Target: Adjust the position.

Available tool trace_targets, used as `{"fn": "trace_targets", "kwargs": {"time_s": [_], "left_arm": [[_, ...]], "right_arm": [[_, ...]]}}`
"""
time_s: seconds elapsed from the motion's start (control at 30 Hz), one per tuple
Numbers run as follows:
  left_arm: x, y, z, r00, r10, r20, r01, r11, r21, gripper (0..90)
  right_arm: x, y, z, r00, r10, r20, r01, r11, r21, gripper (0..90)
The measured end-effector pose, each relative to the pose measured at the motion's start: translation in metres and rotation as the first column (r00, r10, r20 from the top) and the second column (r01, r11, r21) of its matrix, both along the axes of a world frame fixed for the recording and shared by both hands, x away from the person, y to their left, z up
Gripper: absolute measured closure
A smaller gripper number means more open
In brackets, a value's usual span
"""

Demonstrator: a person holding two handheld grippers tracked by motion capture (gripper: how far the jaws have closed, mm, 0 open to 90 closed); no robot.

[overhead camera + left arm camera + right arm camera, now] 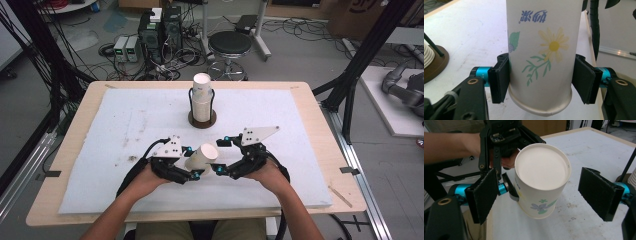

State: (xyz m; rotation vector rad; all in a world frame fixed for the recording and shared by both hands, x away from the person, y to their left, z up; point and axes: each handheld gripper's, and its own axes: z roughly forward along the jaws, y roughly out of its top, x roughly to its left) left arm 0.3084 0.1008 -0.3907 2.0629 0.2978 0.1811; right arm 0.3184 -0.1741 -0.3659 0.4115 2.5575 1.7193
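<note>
A white paper cup [201,157] with a flower print hangs tilted above the front middle of the white mat [100,150]. My left gripper [194,161] is shut on it; in the left gripper view its two pads press the sides of the cup [544,50] near one end. My right gripper [218,156] is open just right of the cup. In the right gripper view the round white end of the cup [541,167] faces the camera, and the right gripper [544,195] has a pad on each side of it, both apart from it.
A stack of paper cups [202,97] stands in a wire holder on a brown base [439,62] at the mat's back middle. Beyond the wooden table's far edge are a stool [229,45], computer towers [160,30] and cables on the floor.
</note>
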Motion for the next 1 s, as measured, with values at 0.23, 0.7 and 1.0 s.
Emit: {"fn": "trace_targets", "kwargs": {"time_s": [0.23,0.7,1.0], "left_arm": [[0.006,-0.001,0.014,0.9990,-0.044,-0.002,0.044,0.9919,0.119,36.3],[0.016,-0.010,0.032,0.9922,-0.117,-0.042,0.125,0.9459,0.299,36.0],[0.018,-0.016,0.039,0.9887,-0.138,-0.059,0.150,0.9176,0.368,36.0]], "right_arm": [[-0.001,-0.002,-0.001,0.9999,0.007,0.015,-0.007,0.999,-0.033,17.0],[-0.002,-0.003,-0.001,0.9991,0.027,0.032,-0.024,0.997,-0.076,17.0],[-0.004,-0.001,0.000,0.9984,0.037,0.044,-0.033,0.995,-0.091,17.2]]}}
